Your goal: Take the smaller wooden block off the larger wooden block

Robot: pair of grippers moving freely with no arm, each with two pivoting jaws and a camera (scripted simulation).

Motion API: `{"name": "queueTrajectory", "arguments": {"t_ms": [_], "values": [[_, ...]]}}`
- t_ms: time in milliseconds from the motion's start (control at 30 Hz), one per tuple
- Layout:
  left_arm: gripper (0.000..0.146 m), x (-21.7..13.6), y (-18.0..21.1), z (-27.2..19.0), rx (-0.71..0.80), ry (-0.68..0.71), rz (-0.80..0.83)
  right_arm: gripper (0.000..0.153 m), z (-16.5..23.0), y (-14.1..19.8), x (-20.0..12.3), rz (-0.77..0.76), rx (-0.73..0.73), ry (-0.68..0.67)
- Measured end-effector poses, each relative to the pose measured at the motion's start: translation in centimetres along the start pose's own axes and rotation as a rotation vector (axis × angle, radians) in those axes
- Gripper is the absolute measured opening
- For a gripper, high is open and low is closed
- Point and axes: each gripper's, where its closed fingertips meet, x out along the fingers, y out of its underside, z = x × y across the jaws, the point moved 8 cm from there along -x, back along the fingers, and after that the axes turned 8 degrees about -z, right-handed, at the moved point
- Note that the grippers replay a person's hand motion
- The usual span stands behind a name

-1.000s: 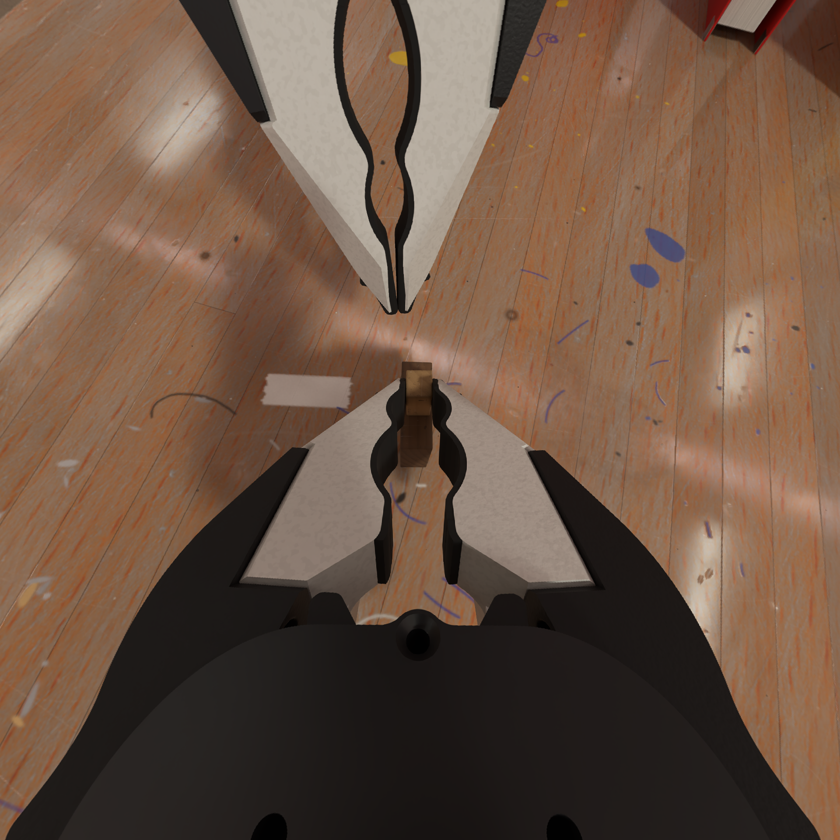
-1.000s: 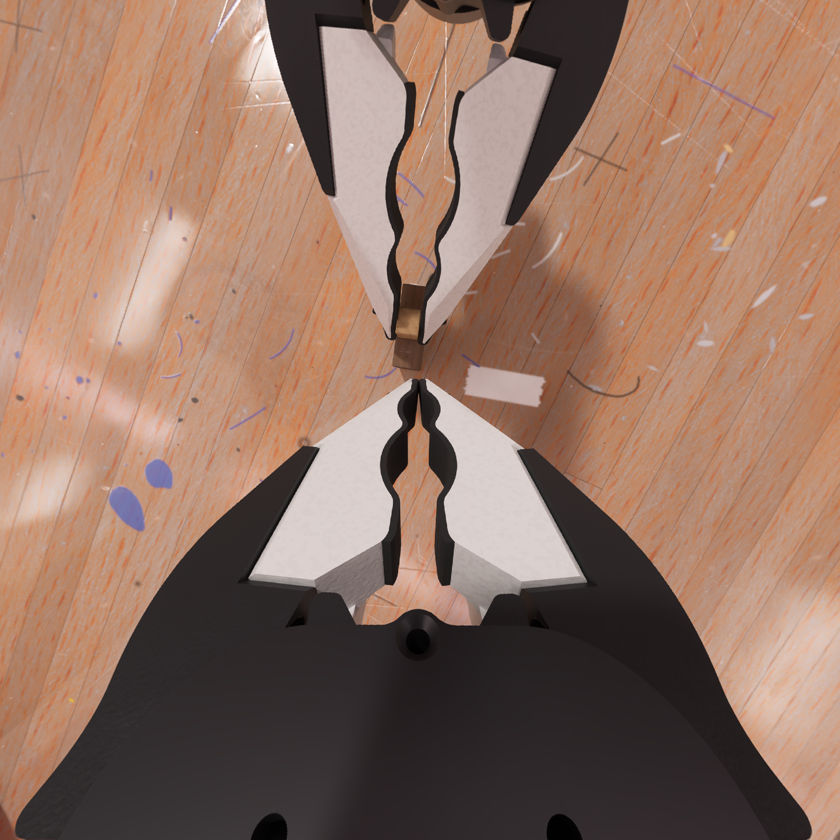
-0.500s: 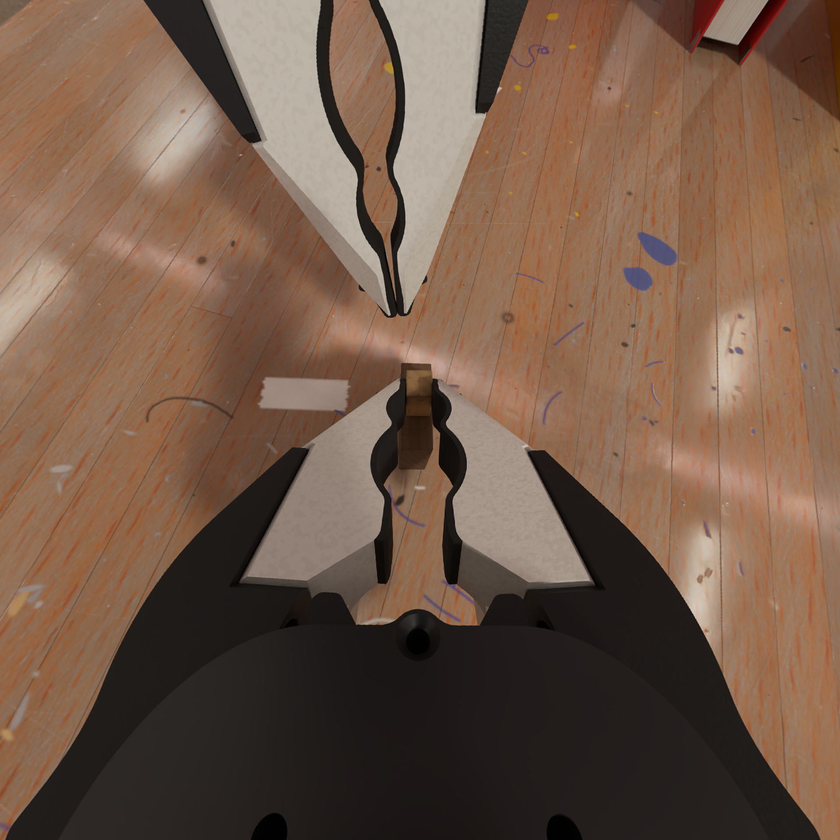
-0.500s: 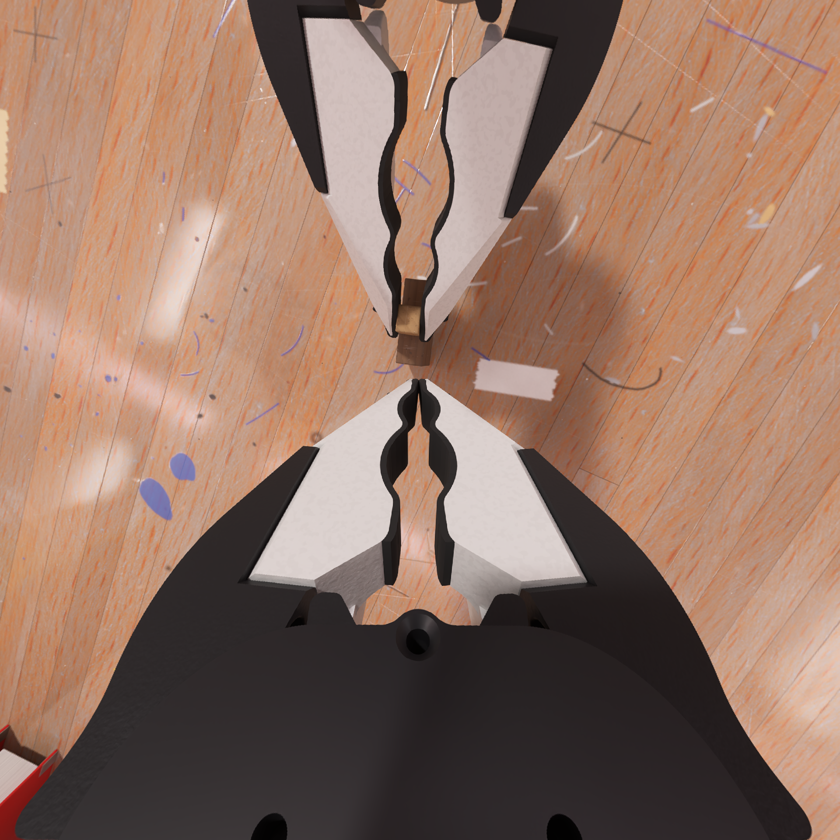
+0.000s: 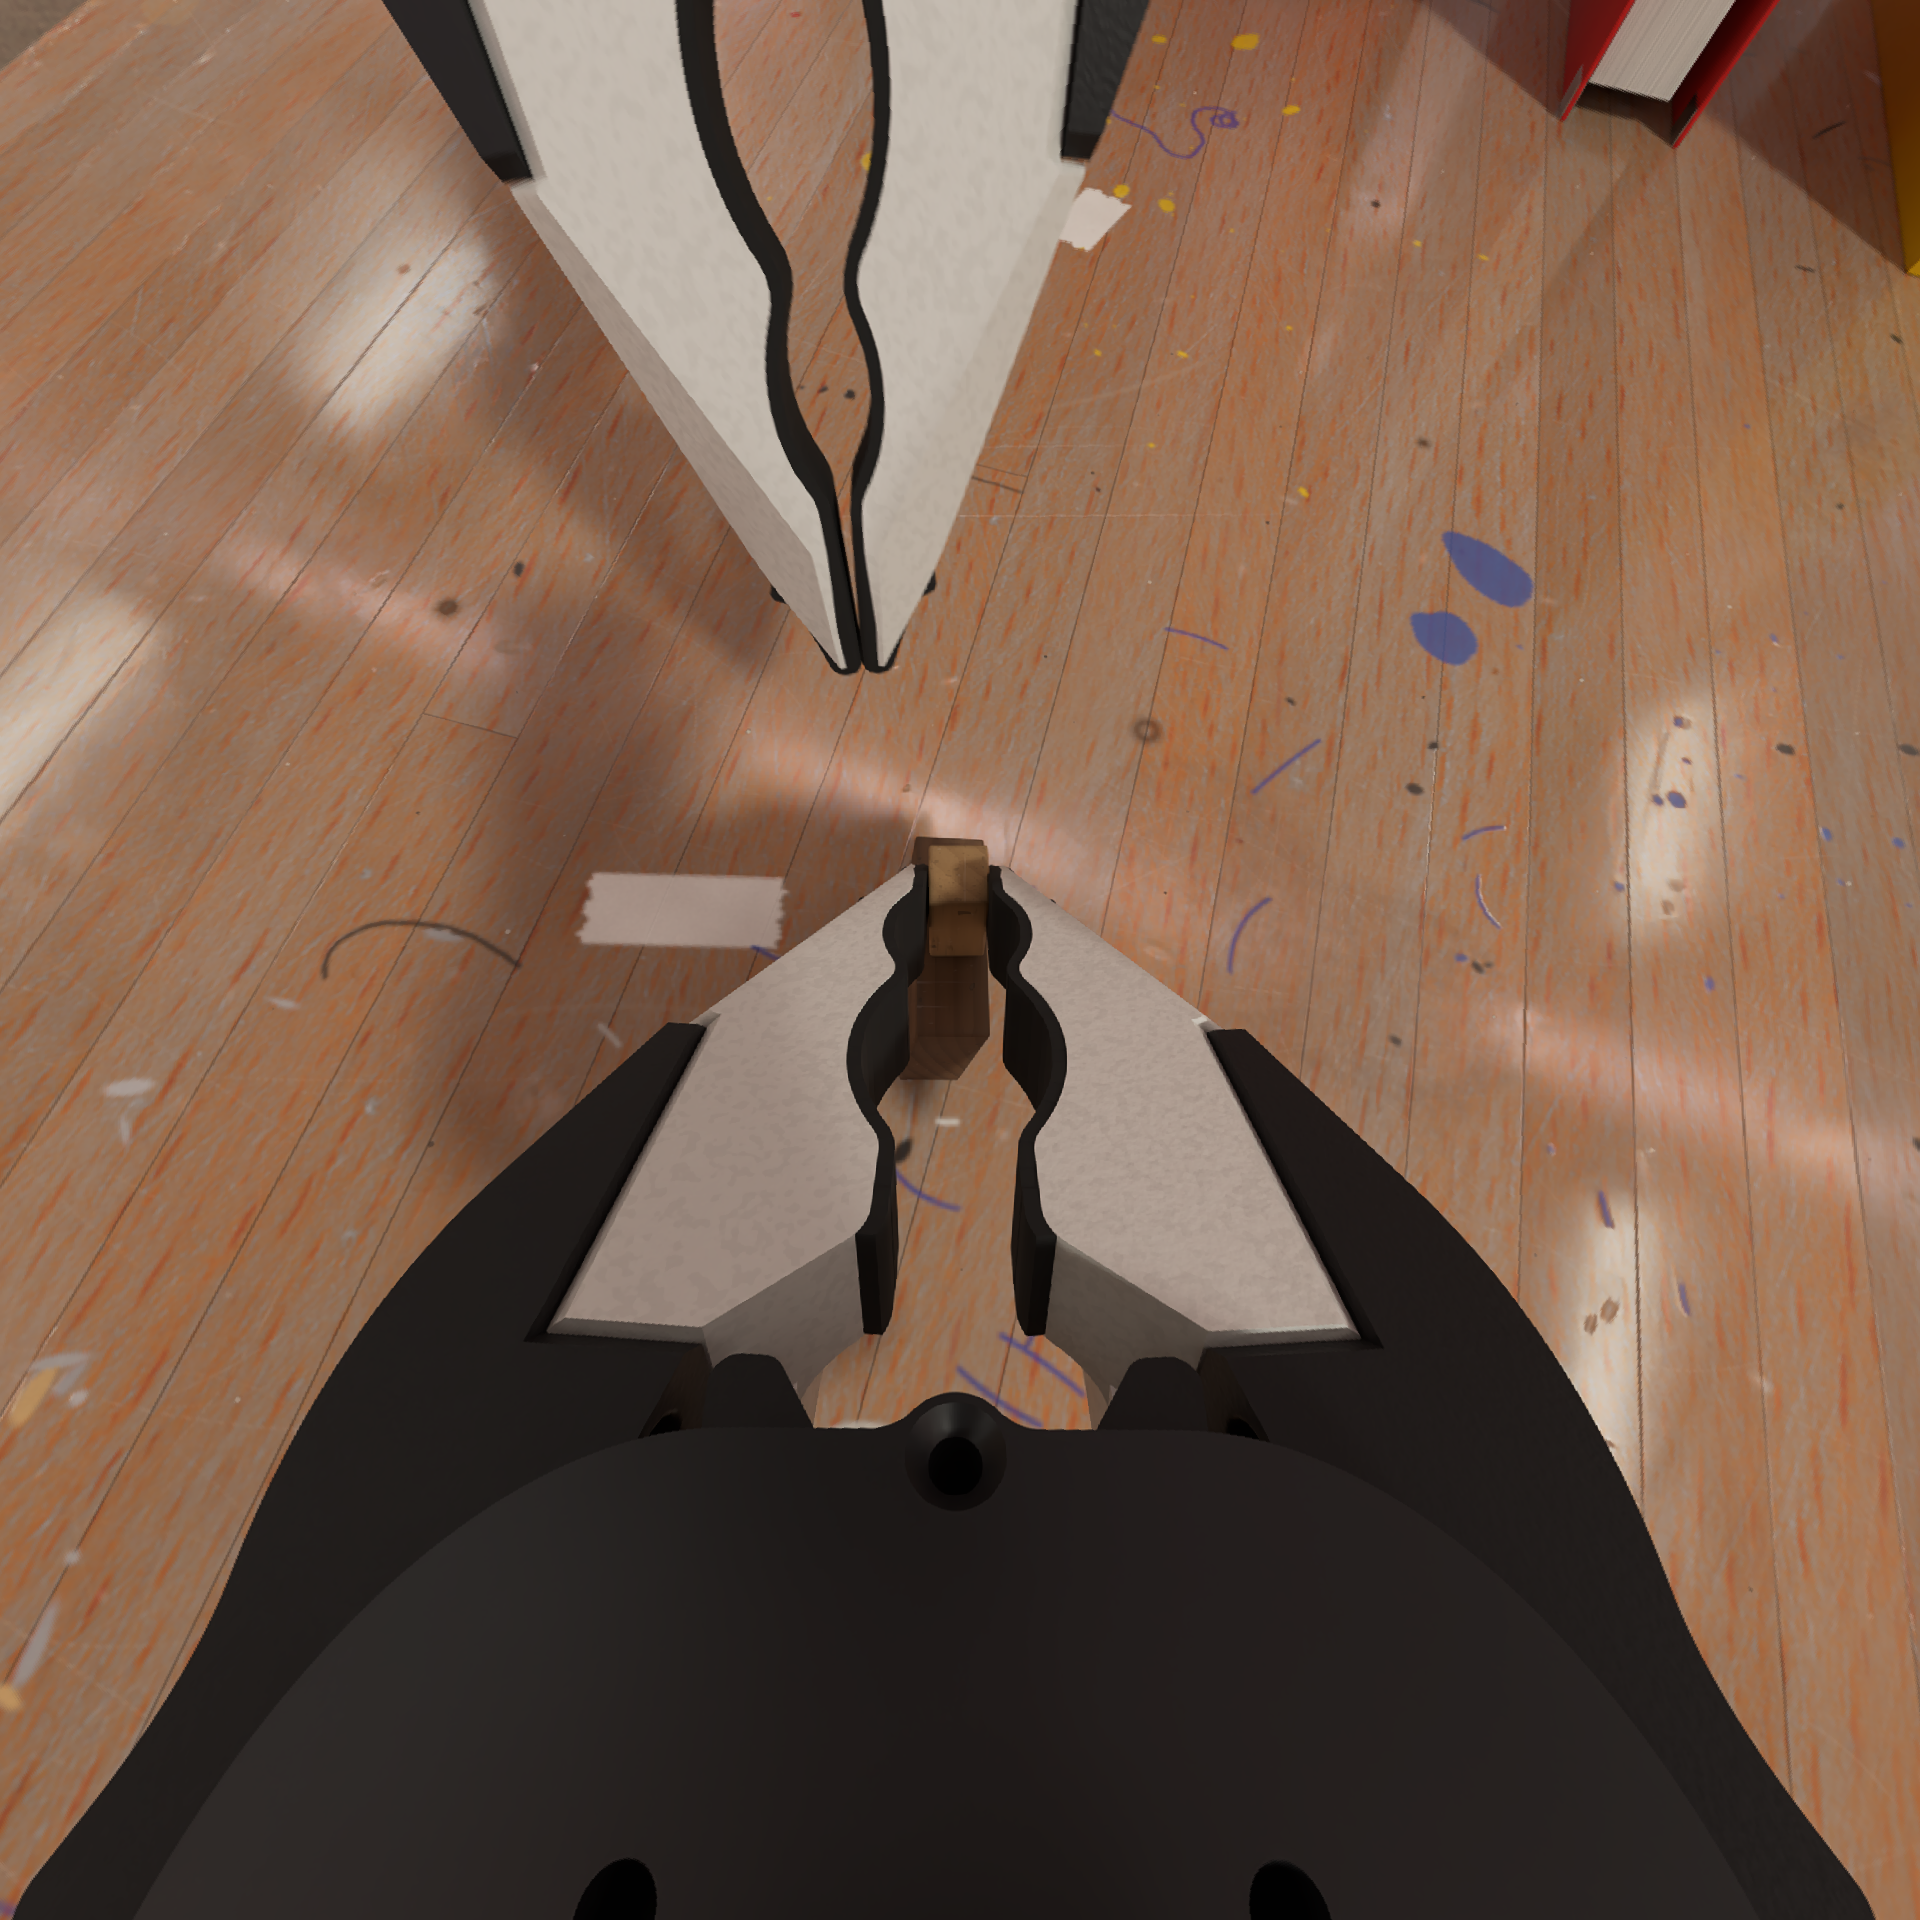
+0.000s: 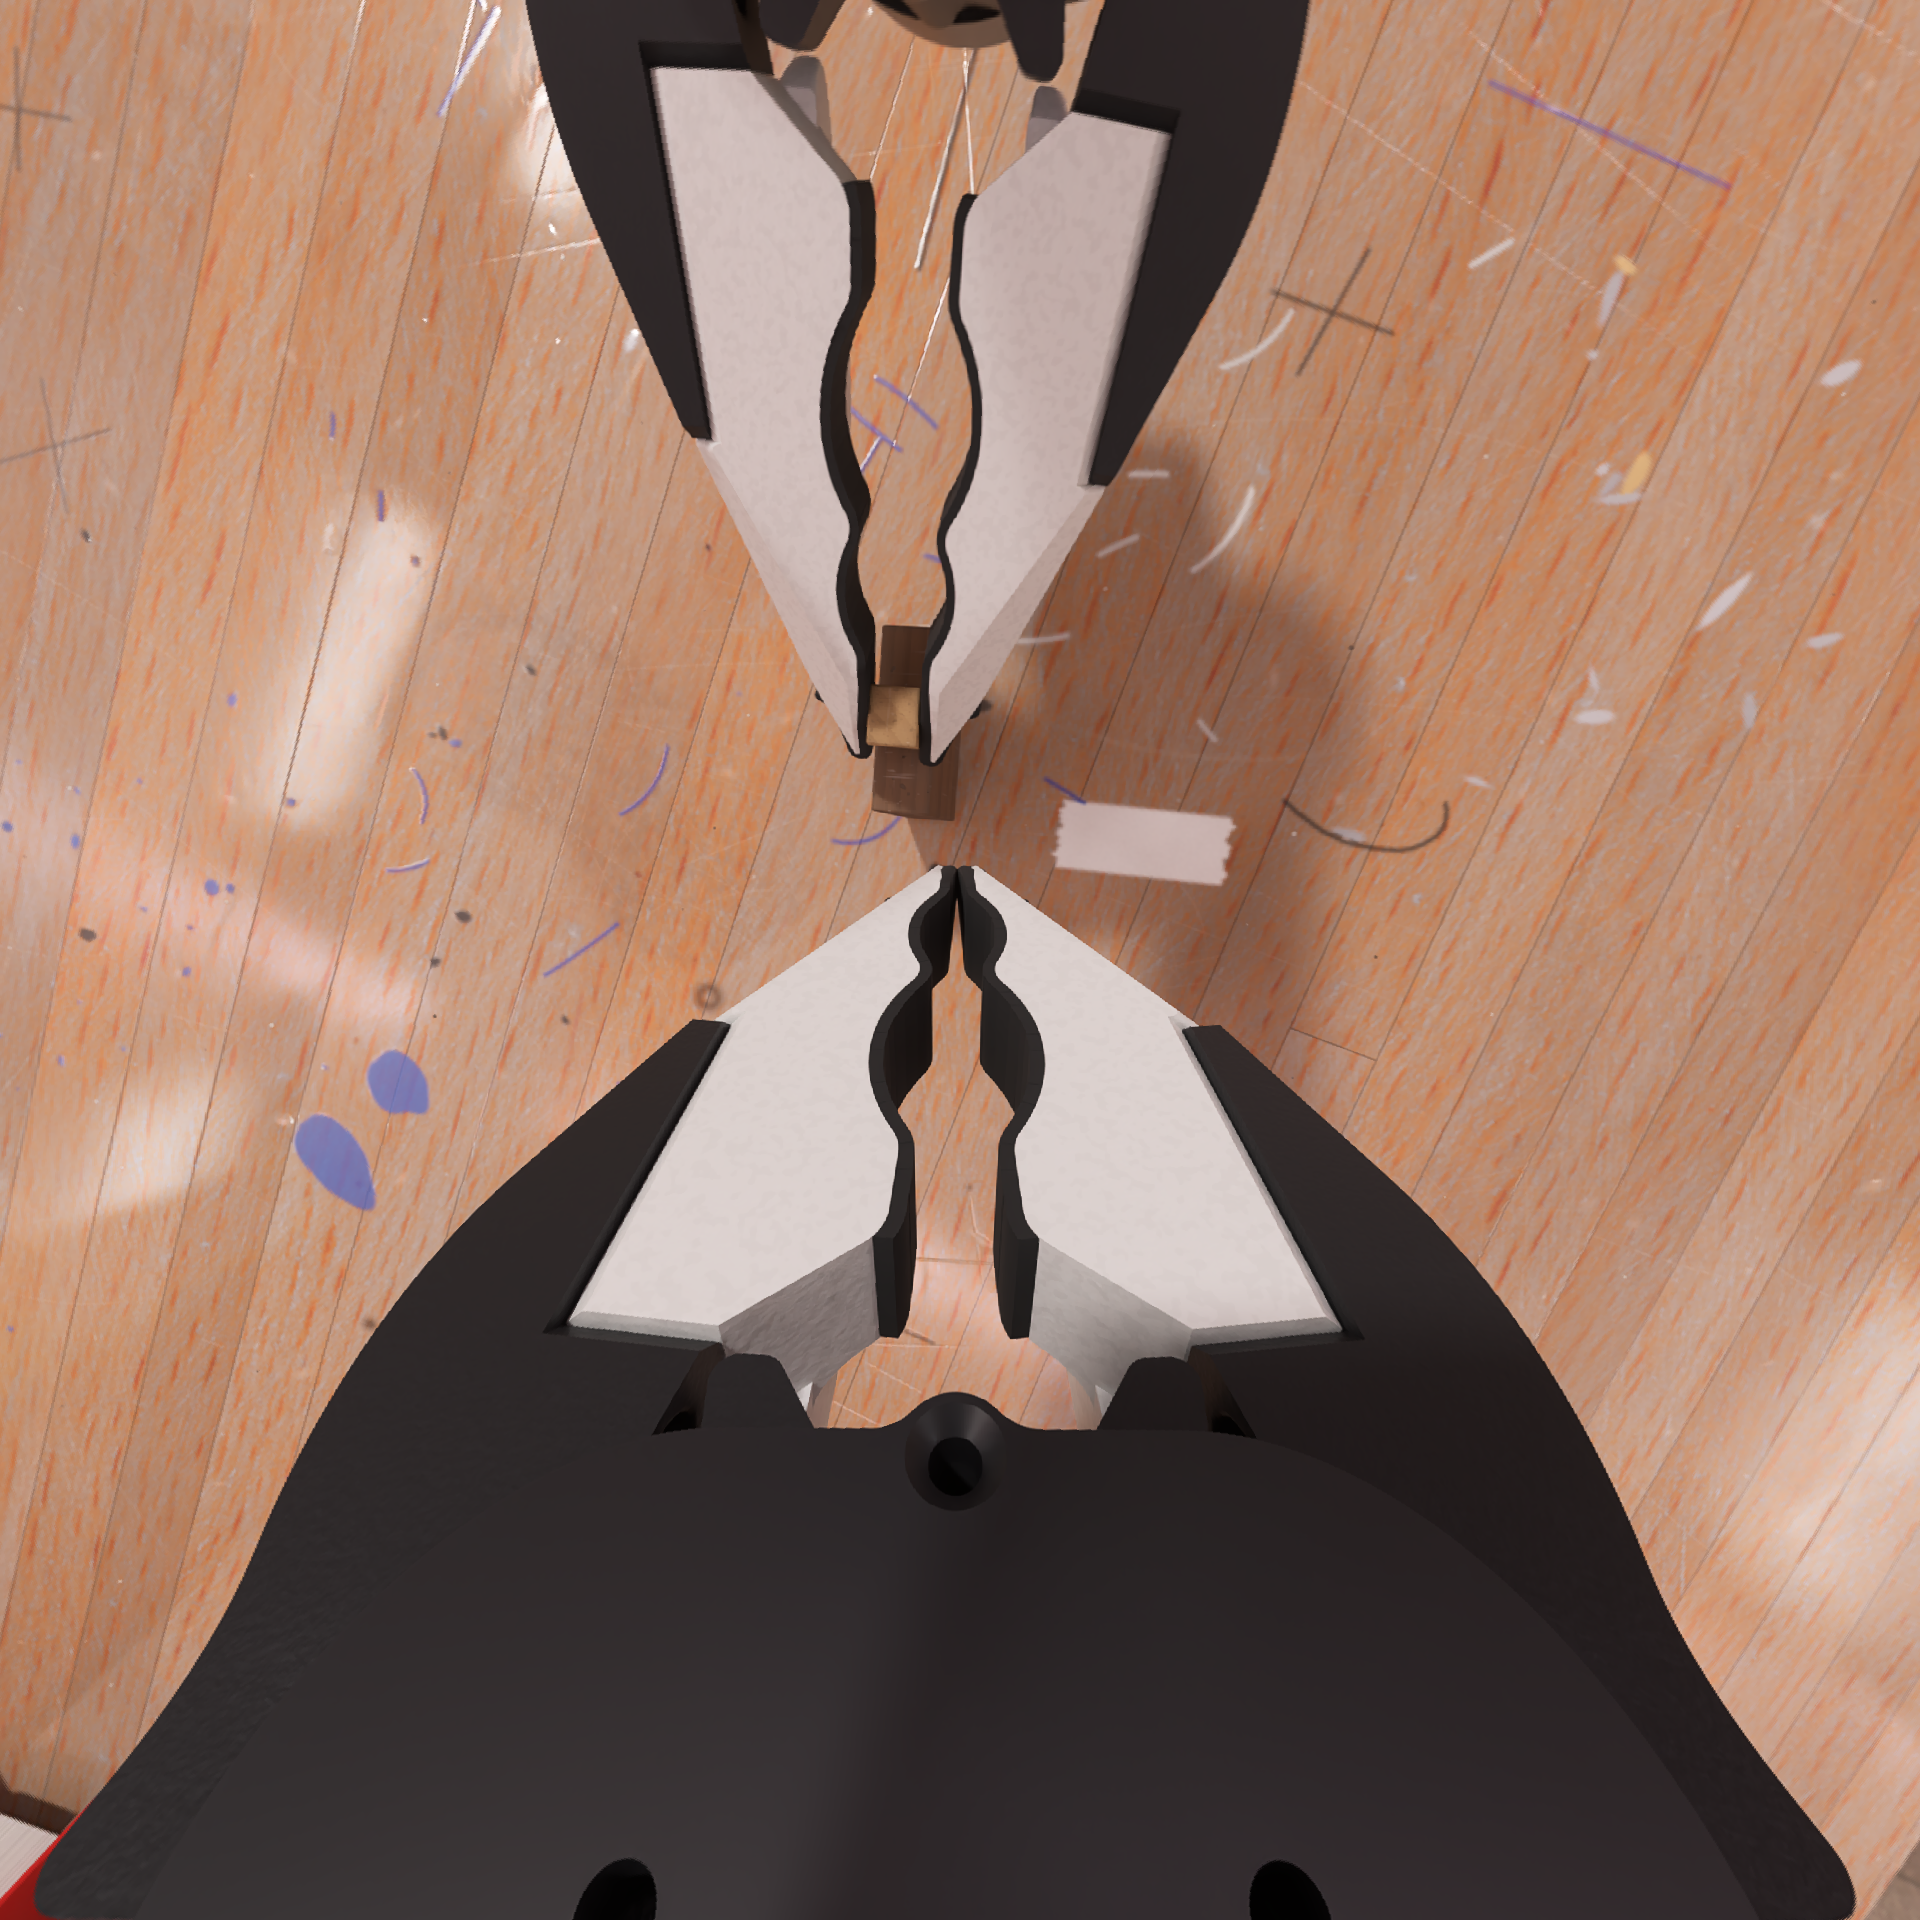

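Floorboards (image 5: 1351, 935) of reddish wood run on all sides of the left gripper (image 5: 954, 883) in the left wrist view, bare and open to either side of its fingers. Its tips pinch the smaller wooden block (image 5: 954, 868), a pale cube. Under that cube, between the fingers, stands the larger wooden block (image 5: 943, 1023), darker and upright on the floor; whether the two blocks touch cannot be told. Two blocks, two grippers. Straight ahead, the right gripper (image 5: 857, 663) hangs tip-down with its fingers pressed together on nothing, apart from the blocks. One strip of pale tape (image 5: 681, 910) lies just left of the left gripper's tips, and a second scrap (image 5: 1093, 218) lies far ahead beside the right gripper. Two blue paint blots (image 5: 1486, 569) lie ahead and to the right. A red-edged box (image 5: 1662, 62) sits at the far right corner, well clear.

Right wrist view: the right gripper (image 6: 954, 871) is closed and empty, its tips just short of the blocks. Beyond them the left gripper (image 6: 896, 750) points back with the smaller wooden block (image 6: 894, 715) clamped at its tips. The larger wooden block (image 6: 914, 795) shows below and nearer. The tape (image 6: 1143, 844) lies to the right of the tips, and a dark curved mark (image 6: 1371, 836) lies beyond it. The blue blots (image 6: 332, 1158) are down to the left. The floorboards (image 6: 1558, 935) stay open on both flanks.
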Motion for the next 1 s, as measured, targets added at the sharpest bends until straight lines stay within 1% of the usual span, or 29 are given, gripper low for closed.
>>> {"name": "queueTrajectory", "arguments": {"t_ms": [300,633,1000], "values": [[0.01,0.0,0.0,-0.1,0.005,-0.003,0.002,0.0,0.5,0.1,0.7,0.032,0.0,0.021],[0.01,0.2,0.0,-0.2,0.007,-0.005,0.002,0.0,1.7,-0.6,1.0,0.146,-0.12,0.138],[0.01,0.3,0.1,-0.1,0.001,0.001,-0.01,0.0,1.9,-0.7,1.1,0.158,-0.13,0.156]]}}
